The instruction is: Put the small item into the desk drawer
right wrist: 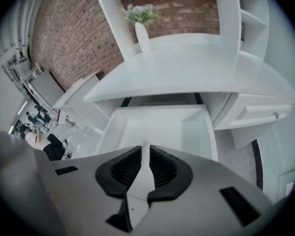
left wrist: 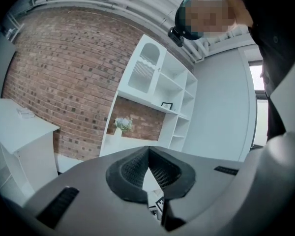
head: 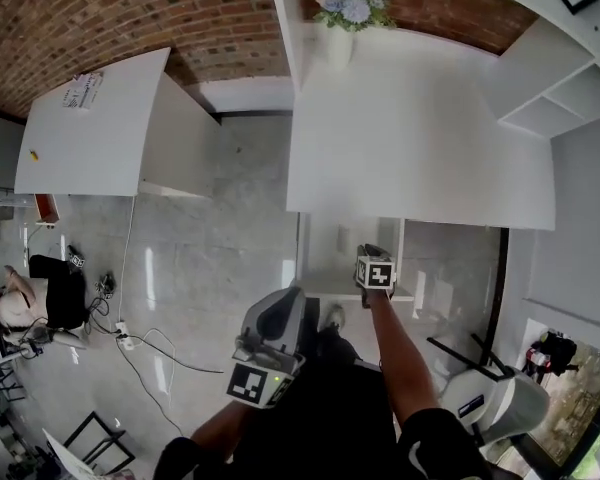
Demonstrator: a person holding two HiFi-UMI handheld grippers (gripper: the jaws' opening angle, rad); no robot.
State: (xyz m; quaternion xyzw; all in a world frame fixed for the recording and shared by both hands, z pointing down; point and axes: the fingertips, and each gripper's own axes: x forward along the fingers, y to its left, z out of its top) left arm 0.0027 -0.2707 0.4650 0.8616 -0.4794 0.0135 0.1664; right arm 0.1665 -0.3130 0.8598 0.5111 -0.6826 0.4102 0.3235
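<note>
While the white desk drawer [right wrist: 113, 132] stands pulled out beneath the white desk top [head: 410, 148], the grey right gripper [right wrist: 145, 149] hangs over it, tilted down. Its black ribbed jaws are a narrow slit apart with nothing between them. The grey left gripper [left wrist: 148, 154], held near the person's body, has its jaws pressed together at the tips, also empty.

The small item cannot be made out in any view. As neither claw carries it, it probably lies in the drawer already. A hard or off-centre push to close the drawer could skew it or send the item sliding.

Only the right gripper view looks into the drawer's pale interior and shows a second drawer [right wrist: 258, 116], closed, to its right. The head view alone shows both grippers, its right one covering part of the drawer. The left gripper view offers only a red brick wall [left wrist: 64, 73] and white shelving [left wrist: 162, 87].
</note>
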